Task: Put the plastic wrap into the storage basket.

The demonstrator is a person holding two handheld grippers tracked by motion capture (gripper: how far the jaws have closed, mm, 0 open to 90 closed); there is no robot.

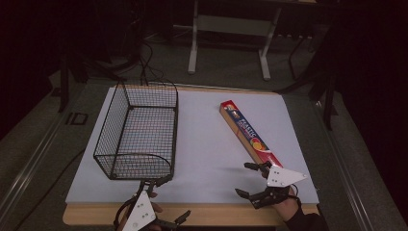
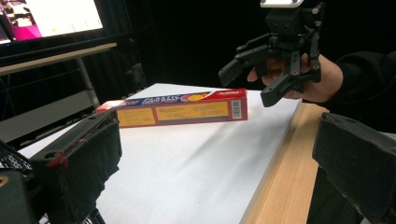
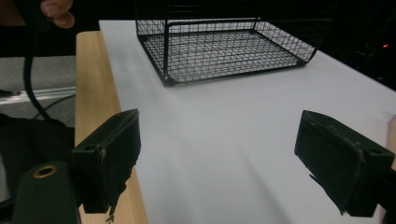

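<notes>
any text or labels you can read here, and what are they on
Nothing reads clearly.
Long box: a brand line in large letters on its blue top face, too blurred to quote.
Box's yellow side panel: lines of small print, too small to read.
Box's white patch near the red end: a barcode, no legible digits.
Screen at the upper left of the left gripper view: too blurred to read.
Wire basket: no text.
</notes>
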